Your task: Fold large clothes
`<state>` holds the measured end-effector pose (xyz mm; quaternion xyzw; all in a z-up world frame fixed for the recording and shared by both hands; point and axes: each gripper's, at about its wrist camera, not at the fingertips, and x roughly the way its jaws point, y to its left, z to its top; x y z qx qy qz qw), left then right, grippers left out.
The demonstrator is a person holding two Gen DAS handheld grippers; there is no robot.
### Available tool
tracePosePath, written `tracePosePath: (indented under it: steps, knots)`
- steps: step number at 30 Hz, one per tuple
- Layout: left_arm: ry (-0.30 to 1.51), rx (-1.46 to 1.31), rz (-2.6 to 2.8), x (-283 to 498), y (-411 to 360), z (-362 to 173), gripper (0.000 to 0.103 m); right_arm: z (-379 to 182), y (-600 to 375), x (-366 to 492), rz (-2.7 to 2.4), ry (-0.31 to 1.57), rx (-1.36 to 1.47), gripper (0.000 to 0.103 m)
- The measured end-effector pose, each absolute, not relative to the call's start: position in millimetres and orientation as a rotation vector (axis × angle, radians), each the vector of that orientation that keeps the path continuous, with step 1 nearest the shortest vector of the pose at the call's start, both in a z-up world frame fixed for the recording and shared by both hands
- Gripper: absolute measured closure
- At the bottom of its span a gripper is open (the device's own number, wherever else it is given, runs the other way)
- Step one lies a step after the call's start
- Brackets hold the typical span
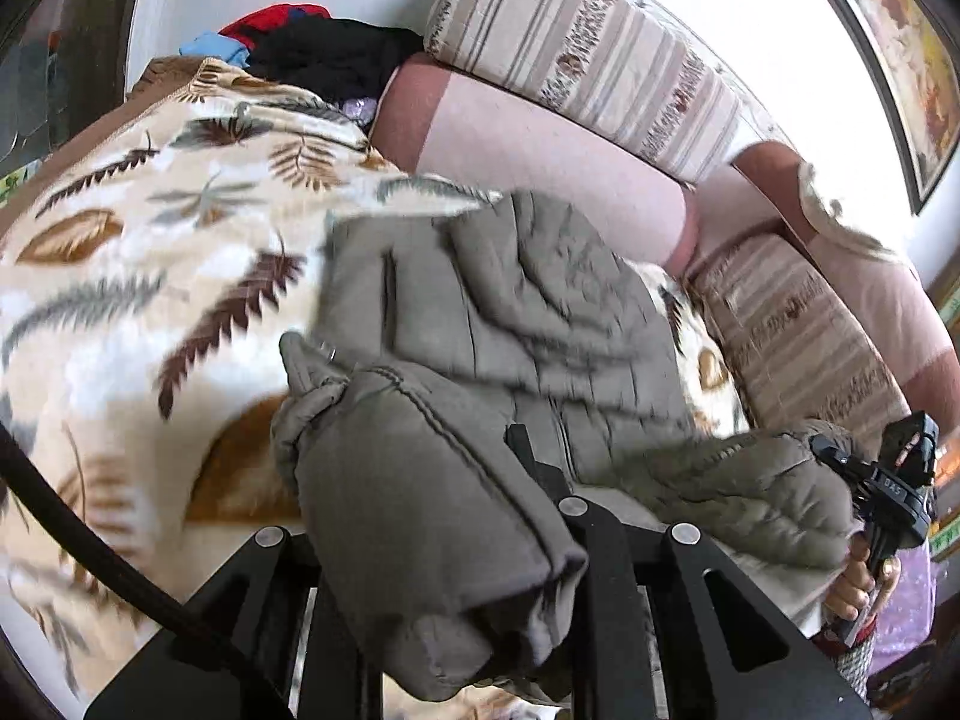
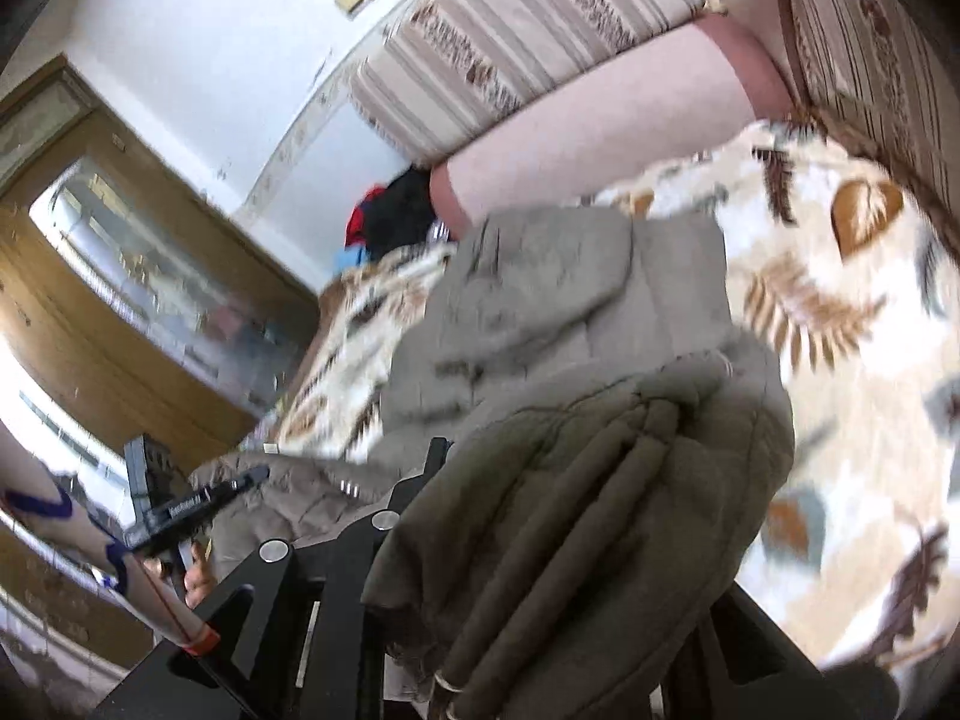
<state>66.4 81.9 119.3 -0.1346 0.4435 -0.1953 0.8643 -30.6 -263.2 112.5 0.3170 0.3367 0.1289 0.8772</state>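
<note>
The olive-grey quilted padded jacket (image 1: 510,312) was gripped by both the left hand-held gripper (image 1: 480,480) and right hand-held gripper (image 2: 540,510), above the leaf-patterned fleece blanket (image 1: 150,228).

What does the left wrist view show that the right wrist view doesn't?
Only the left wrist view: the right gripper with its hand, a framed picture on the wall, and the left gripper shut on the jacket.

Only the right wrist view: a wooden cabinet with glass doors, the left gripper seen from outside, and the right gripper shut on the jacket.

Both: the grey quilted jacket, the leaf-print blanket, striped cushions and a clothes pile.
</note>
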Motion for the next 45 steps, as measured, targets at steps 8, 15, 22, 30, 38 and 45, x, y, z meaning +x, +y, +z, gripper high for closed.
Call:
tracePosePath:
  steps: [8, 15, 22, 30, 38, 45]
  knots:
    - [1.023, -0.372, -0.342, 198.6, 76.5, 133.3, 0.084, 134.2, -282.2, 74.8, 0.172, 0.698, 0.646, 0.082]
    - [1.049, -0.307, -0.244, 294.1, 53.0, 122.7, 0.083, 118.7, -312.3, 175.6, 0.052, 0.738, 0.655, 0.081]
    - [1.142, -0.276, -0.162, 378.6, 31.7, 70.6, 0.080, 64.9, -329.0, 264.0, -0.065, 0.872, 0.649, 0.079]
    - [1.171, -0.374, -0.189, 400.9, 31.6, 23.9, 0.073, 11.0, -343.1, 295.3, -0.081, 0.944, 0.700, 0.076]
    - [1.046, -0.698, -0.334, 362.2, 72.3, 59.3, 0.023, 51.8, -341.5, 253.8, -0.023, 0.778, 0.744, 0.022]
    - [1.004, -0.601, -0.380, 331.8, 55.0, 112.1, 0.021, 102.6, -318.3, 223.3, -0.073, 0.691, 0.517, 0.009]
